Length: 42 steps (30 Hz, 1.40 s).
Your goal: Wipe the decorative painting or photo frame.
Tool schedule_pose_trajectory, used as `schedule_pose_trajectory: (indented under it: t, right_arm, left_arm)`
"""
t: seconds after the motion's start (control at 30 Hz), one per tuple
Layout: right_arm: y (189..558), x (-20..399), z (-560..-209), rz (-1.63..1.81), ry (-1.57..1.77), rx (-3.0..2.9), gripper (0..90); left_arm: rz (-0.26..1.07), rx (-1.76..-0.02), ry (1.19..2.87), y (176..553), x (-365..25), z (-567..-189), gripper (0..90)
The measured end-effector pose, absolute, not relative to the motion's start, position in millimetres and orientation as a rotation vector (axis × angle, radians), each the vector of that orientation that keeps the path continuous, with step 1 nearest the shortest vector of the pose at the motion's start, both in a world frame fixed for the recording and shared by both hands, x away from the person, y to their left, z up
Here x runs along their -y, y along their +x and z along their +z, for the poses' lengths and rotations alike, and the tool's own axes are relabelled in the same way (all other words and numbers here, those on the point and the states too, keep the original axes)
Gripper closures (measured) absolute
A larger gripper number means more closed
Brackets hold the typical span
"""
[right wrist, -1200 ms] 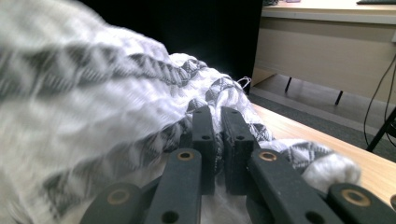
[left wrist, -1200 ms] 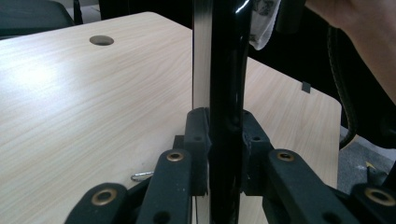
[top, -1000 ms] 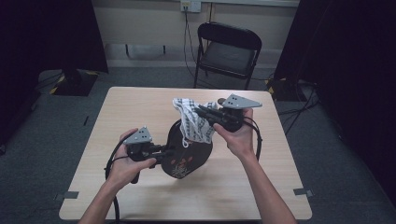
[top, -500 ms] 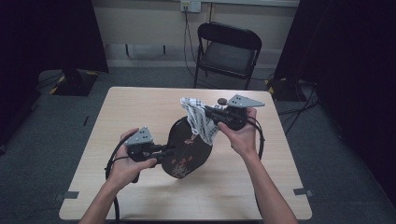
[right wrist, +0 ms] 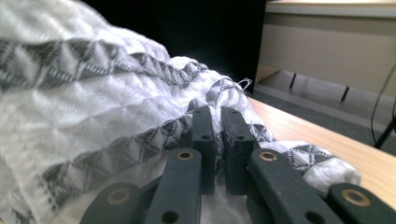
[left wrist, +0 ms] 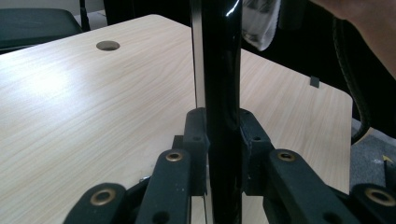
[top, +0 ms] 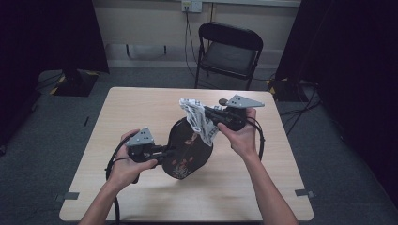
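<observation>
A dark round plate [top: 187,150] with a red pattern stands tilted on edge above the wooden table [top: 141,108]. My left gripper [top: 165,152] is shut on its lower left rim; in the left gripper view the glossy black plate edge [left wrist: 219,70] rises between my left gripper's [left wrist: 223,135] pads. My right gripper [top: 206,115] is shut on a bunched white cloth with grey stripes [top: 202,129], which lies against the plate's upper right rim. The right gripper view shows the waffle-weave cloth [right wrist: 93,93] pinched in my right gripper [right wrist: 219,126].
A black folding chair [top: 228,54] stands behind the table's far edge. A small round hole [left wrist: 108,45] sits in the tabletop. Cables trail from both grippers, and dark curtains hang on both sides.
The cloth has bunched up and shifted slightly right along the plate's upper rim with the right gripper. The left hand and plate have stayed in place.
</observation>
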State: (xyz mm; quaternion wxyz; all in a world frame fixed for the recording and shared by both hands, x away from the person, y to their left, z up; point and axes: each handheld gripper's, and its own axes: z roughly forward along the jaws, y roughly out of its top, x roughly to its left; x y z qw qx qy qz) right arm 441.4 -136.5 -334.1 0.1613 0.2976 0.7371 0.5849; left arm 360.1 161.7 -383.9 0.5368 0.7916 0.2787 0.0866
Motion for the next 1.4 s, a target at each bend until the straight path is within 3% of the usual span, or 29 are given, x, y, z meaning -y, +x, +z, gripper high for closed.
schedule_pose_trajectory:
  t: [0.2,0.6,1.0,1.4]
  right_arm:
    - [446,146,-338,1.645,0.896,-2.100,85.9]
    - [424,113,-313,1.665,0.711,-2.130,85.7]
    - [453,143,-343,1.578,0.907,-2.104,86.0]
    - [431,114,-318,1.645,0.709,-2.132,85.9]
  left_arm:
    - [0.204,-0.669,1.884,360,-163,-384,77.5]
    - [0.209,-0.668,1.887,359,-165,-385,77.9]
    - [0.198,-0.669,1.881,360,-166,-385,77.8]
    - [0.201,-0.668,1.889,361,-167,-385,78.0]
